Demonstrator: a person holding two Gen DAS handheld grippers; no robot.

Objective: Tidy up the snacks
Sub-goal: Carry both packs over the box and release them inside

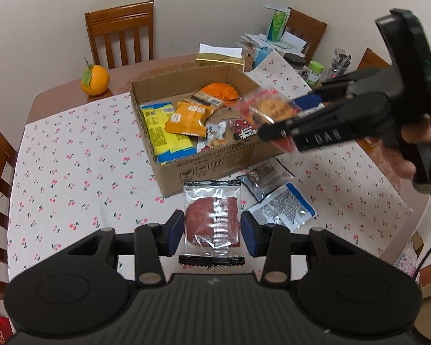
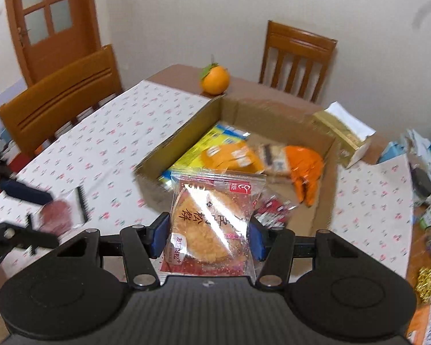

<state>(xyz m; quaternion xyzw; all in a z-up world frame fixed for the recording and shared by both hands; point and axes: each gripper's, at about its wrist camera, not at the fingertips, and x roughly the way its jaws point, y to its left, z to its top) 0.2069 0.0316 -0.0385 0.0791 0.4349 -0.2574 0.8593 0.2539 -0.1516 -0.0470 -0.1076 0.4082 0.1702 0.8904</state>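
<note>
Above cardboard box [image 1: 204, 155]: both jaws clamp snack packets.

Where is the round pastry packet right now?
The round pastry packet is clamped in the right gripper, held above the near edge of the cardboard box; left wrist view shows it too.

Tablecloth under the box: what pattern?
White tablecloth with small red cherries; clearest in the left wrist view.
</note>
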